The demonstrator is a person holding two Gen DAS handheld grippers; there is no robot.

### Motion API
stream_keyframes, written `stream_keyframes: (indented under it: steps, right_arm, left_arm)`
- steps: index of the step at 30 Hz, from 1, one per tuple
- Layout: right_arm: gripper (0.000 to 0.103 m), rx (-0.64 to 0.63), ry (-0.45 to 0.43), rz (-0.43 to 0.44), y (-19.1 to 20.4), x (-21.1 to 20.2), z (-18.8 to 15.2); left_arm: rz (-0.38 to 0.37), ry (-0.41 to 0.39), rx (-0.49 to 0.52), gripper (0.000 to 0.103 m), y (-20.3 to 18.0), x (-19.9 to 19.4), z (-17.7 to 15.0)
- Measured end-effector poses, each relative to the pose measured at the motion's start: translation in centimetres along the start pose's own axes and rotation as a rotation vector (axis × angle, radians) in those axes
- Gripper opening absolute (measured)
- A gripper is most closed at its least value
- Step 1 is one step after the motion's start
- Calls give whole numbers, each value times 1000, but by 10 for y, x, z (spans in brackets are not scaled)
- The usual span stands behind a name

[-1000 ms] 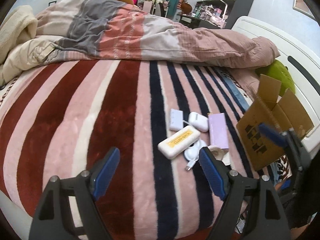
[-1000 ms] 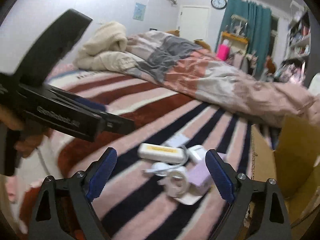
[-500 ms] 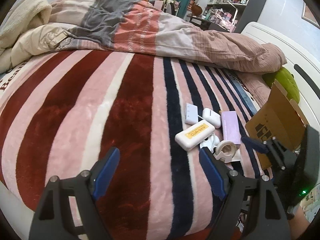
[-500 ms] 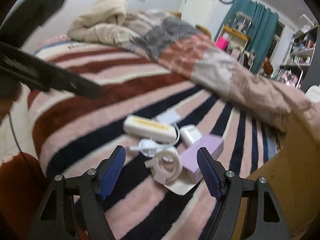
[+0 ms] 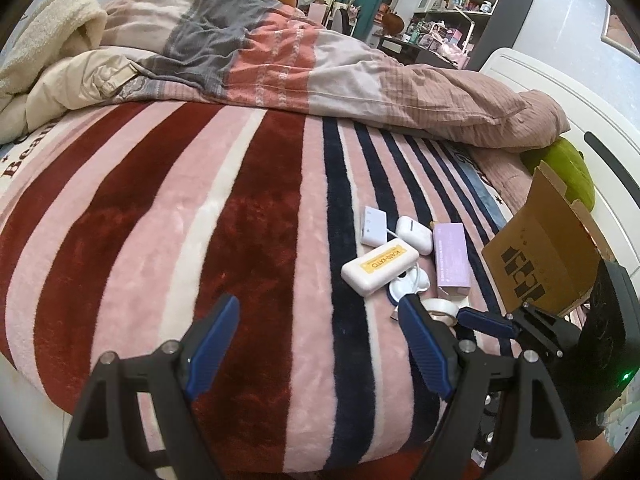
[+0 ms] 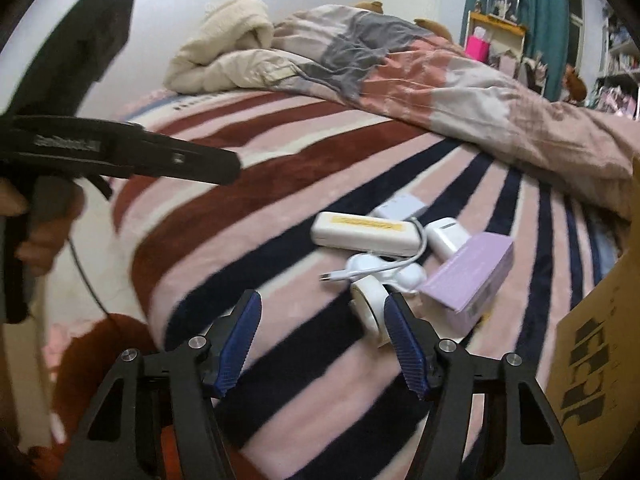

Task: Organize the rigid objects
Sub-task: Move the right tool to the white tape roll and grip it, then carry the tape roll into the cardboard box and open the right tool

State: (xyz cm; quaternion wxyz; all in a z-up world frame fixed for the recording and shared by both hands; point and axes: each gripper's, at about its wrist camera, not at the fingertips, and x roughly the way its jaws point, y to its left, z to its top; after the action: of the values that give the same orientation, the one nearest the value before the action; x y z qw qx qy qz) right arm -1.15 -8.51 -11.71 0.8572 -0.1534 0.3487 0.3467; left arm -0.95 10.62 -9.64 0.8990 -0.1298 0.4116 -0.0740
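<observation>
A cluster of small objects lies on the striped blanket: a white case with a yellow label [image 5: 379, 266] [image 6: 365, 230], a white earbud case [image 5: 414, 229] [image 6: 446, 238], a flat white adapter [image 5: 373, 226], a purple box [image 5: 452, 259] [image 6: 472, 275], a white cable charger [image 6: 372, 266] and a tape roll [image 5: 440, 308] [image 6: 370, 308]. My left gripper [image 5: 318, 342] is open and empty, near the bed's front edge. My right gripper [image 6: 322, 338] is open and empty, its right finger beside the tape roll; it shows in the left wrist view [image 5: 486, 322].
An open cardboard box [image 5: 540, 256] [image 6: 596, 364] stands at the right of the cluster. A crumpled duvet [image 5: 280, 60] lies across the far side of the bed. A green cushion [image 5: 568, 168] lies by the white headboard. Shelves stand behind.
My right gripper has moved down and closer to the cluster, and its jaws have narrowed somewhat. My left gripper has shifted slightly back and left.
</observation>
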Motion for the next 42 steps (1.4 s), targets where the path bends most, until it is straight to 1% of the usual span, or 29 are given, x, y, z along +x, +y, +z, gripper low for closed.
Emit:
stream_keyframes:
  steps: [1, 4, 6, 8, 10, 11, 12, 15, 17, 19, 21, 22, 28, 29, 31, 32, 37, 39, 41, 42]
  right_arm:
    - [55, 8, -1, 2, 0, -1, 0]
    - [55, 22, -1, -32, -4, 1, -1]
    - [55, 32, 3, -76, -7, 3, -3]
    - [55, 50, -21, -116, -12, 6, -3]
    - [55, 55, -23, -135, -19, 12, 1]
    - [55, 60, -15, -122, -21, 16, 4]
    - [55, 69, -16, -91, -21, 17, 6]
    - [55, 75, -27, 37, -13, 12, 8]
    - [55, 62, -12, 85, -6, 11, 7]
    - [55, 48, -15, 60, -1, 9, 4]
    - [55, 33, -16, -1, 0, 9, 1]
    - [55, 32, -2, -13, -2, 11, -1]
    - [55, 50, 69, -10, -10, 23, -15]
    - [51, 51, 80, -26, -11, 25, -16]
    - [39, 59, 82, -42, -11, 25, -17]
    - [39, 67, 78, -44, -12, 24, -15]
    - [39, 47, -9, -39, -7, 1, -2]
    - [39, 47, -60, -15, -7, -16, 9]
    - [39, 49, -109, -1, -9, -32, 20]
    - [39, 53, -148, 7, -13, -46, 29]
  left_arm:
    - [1, 1, 0, 79, 0, 0, 0]
    - [7, 4, -5, 79, 1, 0, 0]
    - [9, 5, -10, 79, 3, 0, 0]
    - [10, 5, -16, 79, 4, 0, 0]
    - [10, 5, -21, 79, 5, 0, 0]
    - [10, 6, -20, 79, 5, 0, 0]
    - [11, 7, -18, 79, 5, 0, 0]
    - [17, 9, -18, 79, 5, -1, 0]
    - [15, 8, -16, 79, 4, -1, 0]
    - [14, 9, -12, 79, 3, -1, -1]
    - [17, 10, -8, 79, 2, -2, -2]
    - [18, 11, -8, 79, 2, -2, -2]
    - [18, 26, -12, 79, 2, 1, -2]
    - [17, 29, -10, 79, 1, 1, -2]
    - [2, 35, -6, 79, -4, 1, -1]
    - [-7, 37, -2, 79, -6, 1, -1]
    - [-66, 52, 38, 79, -29, -3, 6]
    - [-133, 53, 73, 79, -47, -7, 13]
    - [-182, 54, 102, 79, -64, -11, 22]
    - [-207, 52, 118, 77, -75, -13, 27]
